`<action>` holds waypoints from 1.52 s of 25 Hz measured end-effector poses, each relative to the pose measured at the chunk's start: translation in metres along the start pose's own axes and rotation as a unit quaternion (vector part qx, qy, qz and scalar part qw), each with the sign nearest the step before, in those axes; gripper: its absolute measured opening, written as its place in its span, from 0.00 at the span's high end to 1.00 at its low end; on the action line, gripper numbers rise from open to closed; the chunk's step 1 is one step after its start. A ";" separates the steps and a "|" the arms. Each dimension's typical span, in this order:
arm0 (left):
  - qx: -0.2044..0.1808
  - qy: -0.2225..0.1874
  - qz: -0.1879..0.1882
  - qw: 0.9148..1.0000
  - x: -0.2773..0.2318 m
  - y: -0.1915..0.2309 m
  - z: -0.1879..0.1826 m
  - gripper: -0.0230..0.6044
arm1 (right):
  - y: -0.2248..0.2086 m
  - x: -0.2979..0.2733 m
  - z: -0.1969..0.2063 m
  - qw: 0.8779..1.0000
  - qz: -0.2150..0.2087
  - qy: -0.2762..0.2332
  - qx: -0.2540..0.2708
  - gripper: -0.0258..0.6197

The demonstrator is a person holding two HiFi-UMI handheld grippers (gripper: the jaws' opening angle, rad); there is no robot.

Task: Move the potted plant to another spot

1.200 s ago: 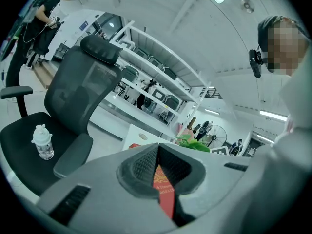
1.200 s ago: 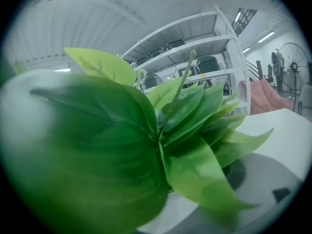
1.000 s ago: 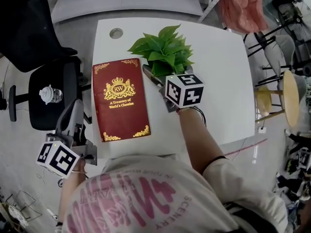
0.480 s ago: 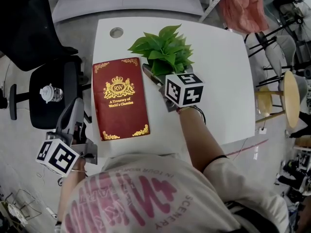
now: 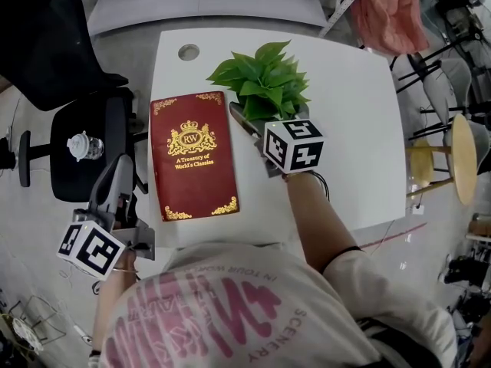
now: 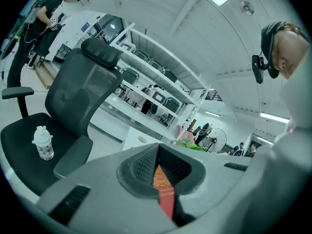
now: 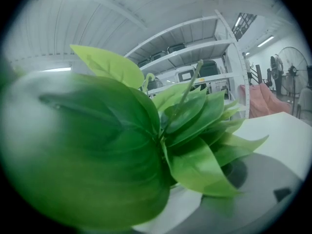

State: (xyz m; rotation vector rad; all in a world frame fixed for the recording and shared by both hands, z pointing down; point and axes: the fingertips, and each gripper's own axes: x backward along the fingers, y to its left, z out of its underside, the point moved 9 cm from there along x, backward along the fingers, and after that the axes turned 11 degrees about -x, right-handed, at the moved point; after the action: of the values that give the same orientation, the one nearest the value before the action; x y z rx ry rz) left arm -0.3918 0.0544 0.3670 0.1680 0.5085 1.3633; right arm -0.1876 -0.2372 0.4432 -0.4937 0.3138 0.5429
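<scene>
The potted plant (image 5: 265,87) stands at the back middle of the white table (image 5: 353,113); its green leaves (image 7: 146,145) fill the right gripper view, with a bit of white pot rim (image 7: 178,206) below them. My right gripper (image 5: 265,121) has its jaws on either side of the pot, and one grey finger (image 7: 263,189) lies against the rim. The leaves hide the other finger. Off the table's near left corner, over the floor, my left gripper (image 5: 120,167) is shut and empty. A red book (image 5: 192,156) lies flat just left of the plant.
A black office chair (image 5: 80,175) with a water bottle (image 5: 83,146) on its seat stands left of the table. A round cable hole (image 5: 188,51) is at the table's far left. A wooden stool (image 5: 459,156) and a pink cloth (image 5: 391,14) are off to the right.
The whole view has shifted a little to the right. Plant, book and both grippers keep their places relative to the table.
</scene>
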 end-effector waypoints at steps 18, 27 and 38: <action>0.003 -0.018 -0.011 1.000 -0.008 -0.004 0.000 0.96 | -0.001 0.002 0.000 1.000 -0.006 -0.005 -0.001 0.12; 0.002 -0.014 -0.002 1.000 -0.014 -0.007 -0.001 0.96 | 0.000 0.003 -0.007 1.000 -0.011 -0.011 -0.012 0.12; 0.001 -0.014 0.022 1.000 -0.015 -0.005 -0.004 0.96 | 0.002 0.013 -0.005 1.000 0.012 -0.015 -0.025 0.12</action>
State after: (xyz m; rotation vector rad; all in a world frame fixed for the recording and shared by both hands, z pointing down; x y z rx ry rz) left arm -0.3909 0.0388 0.3656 0.2002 0.4860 1.4014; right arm -0.1787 -0.2334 0.4328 -0.5292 0.2776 0.5818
